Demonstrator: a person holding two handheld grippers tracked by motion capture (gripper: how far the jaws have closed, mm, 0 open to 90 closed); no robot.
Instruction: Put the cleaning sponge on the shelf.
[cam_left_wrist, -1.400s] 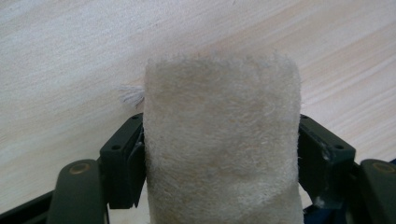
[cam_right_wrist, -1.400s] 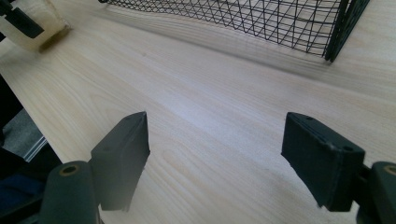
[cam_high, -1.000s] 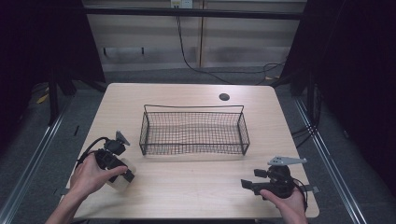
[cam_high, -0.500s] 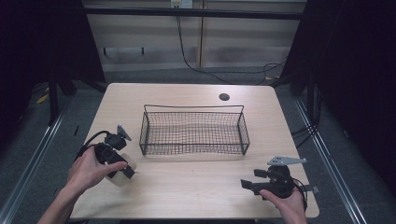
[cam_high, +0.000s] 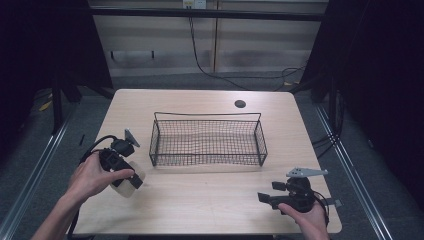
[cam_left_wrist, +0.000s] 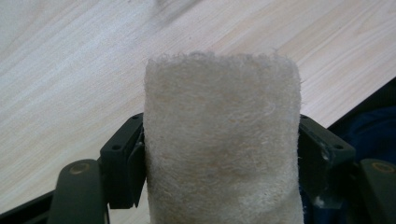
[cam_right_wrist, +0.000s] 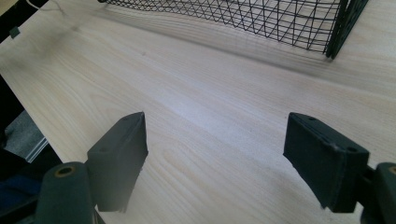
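My left gripper (cam_left_wrist: 219, 140) is shut on a beige fuzzy pad (cam_left_wrist: 222, 149); the pad stands up between the two black jaws and covers the middle of the left gripper view. From above, that gripper (cam_high: 127, 181) sits at the table's left front with the pale pad (cam_high: 131, 188) under its tip, close to the wood. My right gripper (cam_high: 265, 196) rests at the right front of the table. Its jaws stand wide apart over bare wood in the right gripper view (cam_right_wrist: 215, 140), with nothing between them.
A black wire basket (cam_high: 207, 141) stands in the middle of the light wooden table (cam_high: 200, 205); its near wall (cam_right_wrist: 261, 18) shows ahead of the right gripper. A round dark grommet (cam_high: 240, 104) lies at the back. Cables trail from both grippers.
The left hand has turned and shifted the gripper with the pad slightly away from the table's front edge. The right gripper has stayed in place.
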